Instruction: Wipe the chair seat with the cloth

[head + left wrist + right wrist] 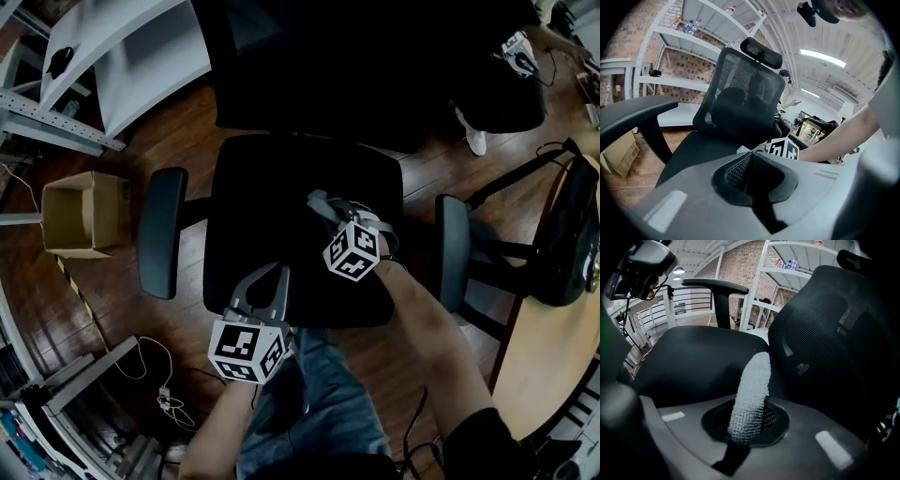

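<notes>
On wood floor [98, 291], black chair seat [281, 187]

— What sits on that dark brown wooden plank floor [178, 131]?
— A black mesh-backed office chair [300, 216], an open brown cardboard box [80, 216] to its left, a thin white cable [159, 389] lying loose near the box.

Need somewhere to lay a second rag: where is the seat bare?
Bare: left and rear of the seat, bordered by the left armrest and backrest. Crowded: centre-right, where the right gripper holds the cloth, and the front edge under the left gripper.
</notes>
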`<state>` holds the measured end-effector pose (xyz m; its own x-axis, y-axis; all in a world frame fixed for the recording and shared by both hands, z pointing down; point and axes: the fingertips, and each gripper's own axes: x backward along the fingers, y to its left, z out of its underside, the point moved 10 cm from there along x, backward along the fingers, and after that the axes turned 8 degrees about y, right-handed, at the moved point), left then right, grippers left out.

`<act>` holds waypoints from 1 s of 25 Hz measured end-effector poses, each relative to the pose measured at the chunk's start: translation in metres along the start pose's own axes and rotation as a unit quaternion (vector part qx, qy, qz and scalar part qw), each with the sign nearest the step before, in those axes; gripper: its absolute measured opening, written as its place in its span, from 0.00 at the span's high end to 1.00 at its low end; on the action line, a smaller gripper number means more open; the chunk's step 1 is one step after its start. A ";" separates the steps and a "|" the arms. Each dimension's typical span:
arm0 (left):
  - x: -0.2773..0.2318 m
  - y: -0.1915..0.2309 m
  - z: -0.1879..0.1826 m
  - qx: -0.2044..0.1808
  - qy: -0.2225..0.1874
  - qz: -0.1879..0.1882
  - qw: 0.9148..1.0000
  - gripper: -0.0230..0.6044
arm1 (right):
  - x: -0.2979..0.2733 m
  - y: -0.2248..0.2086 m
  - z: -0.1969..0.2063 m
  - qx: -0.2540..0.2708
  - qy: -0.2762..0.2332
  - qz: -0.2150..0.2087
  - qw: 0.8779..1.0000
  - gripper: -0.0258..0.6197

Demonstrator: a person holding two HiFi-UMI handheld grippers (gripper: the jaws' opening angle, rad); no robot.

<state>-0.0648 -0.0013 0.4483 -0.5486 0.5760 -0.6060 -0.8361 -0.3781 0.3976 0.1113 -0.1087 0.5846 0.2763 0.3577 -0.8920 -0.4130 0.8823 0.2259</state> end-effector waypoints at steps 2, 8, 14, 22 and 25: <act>0.009 -0.004 0.009 -0.003 0.001 0.002 1.000 0.96 | 0.007 0.018 0.002 -0.001 -0.002 -0.001 1.000 0.94; 0.030 -0.014 0.035 -0.016 0.001 0.006 1.000 0.96 | 0.030 0.074 0.010 -0.011 -0.014 -0.007 1.000 0.94; 0.046 -0.026 0.057 -0.033 0.001 0.013 0.999 0.96 | 0.052 0.133 0.024 -0.024 -0.018 -0.017 0.999 0.94; 0.059 -0.036 0.079 -0.030 0.004 0.017 0.999 0.96 | 0.079 0.198 0.041 -0.034 -0.027 -0.037 0.998 0.94; 0.060 -0.041 0.084 -0.028 0.004 0.016 0.999 0.96 | 0.086 0.220 0.046 -0.037 -0.031 -0.047 0.998 0.94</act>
<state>-0.0636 0.1098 0.4538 -0.5754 0.5567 -0.5991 -0.8163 -0.4369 0.3780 0.0840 0.1302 0.5757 0.3696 0.2941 -0.8814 -0.4455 0.8885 0.1096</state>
